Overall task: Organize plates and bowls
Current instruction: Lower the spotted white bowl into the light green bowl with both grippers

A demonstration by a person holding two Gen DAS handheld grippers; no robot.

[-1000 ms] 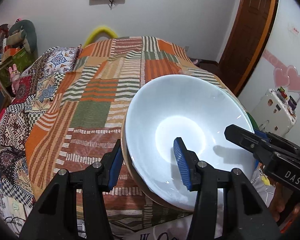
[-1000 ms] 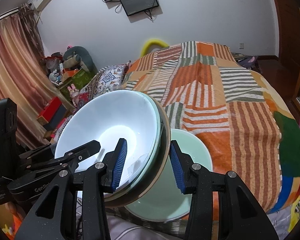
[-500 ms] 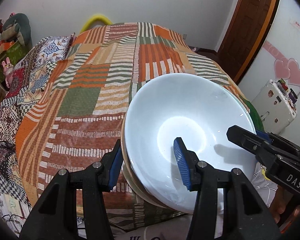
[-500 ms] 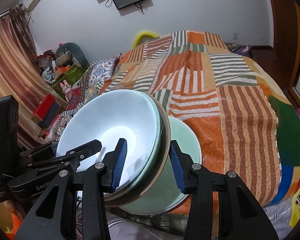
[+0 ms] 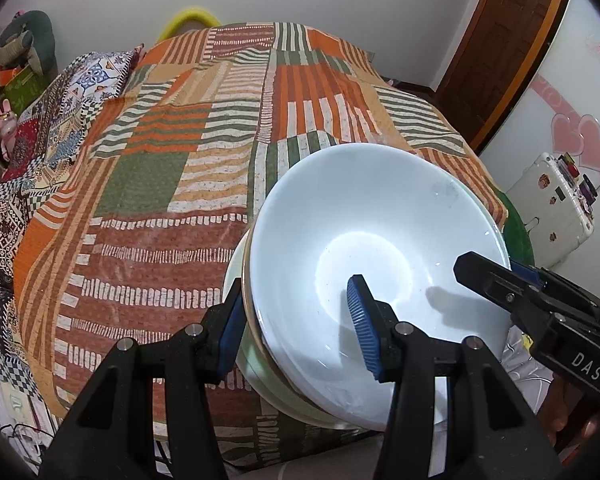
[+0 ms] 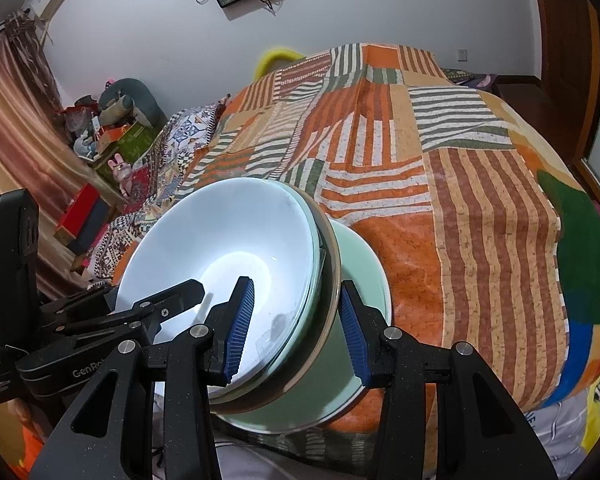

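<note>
Bowls sit one inside another in a small stack, and both grippers grip that stack from opposite sides. On top is a big white glossy bowl, and under it peeks the rim of a brown-edged bowl. The left gripper has its blue ribbed pads clamped on the near-left edge of the stack, one pad inside the white bowl and one outside against the rims. The right gripper is clamped on the stack's other side the same way, one blue pad inside the white bowl and one outside the brown rim. The stack tilts, with its far edge higher than its near edge. Right under the stack lies a pale green round plate, resting on the near end of a bed covered with an orange, green and cream striped patchwork blanket. From these views it is hard to tell if the stack touches the green plate or hangs just above it. Past the bed, against the white wall, a yellow curved tube pokes up behind the blanket.
</note>
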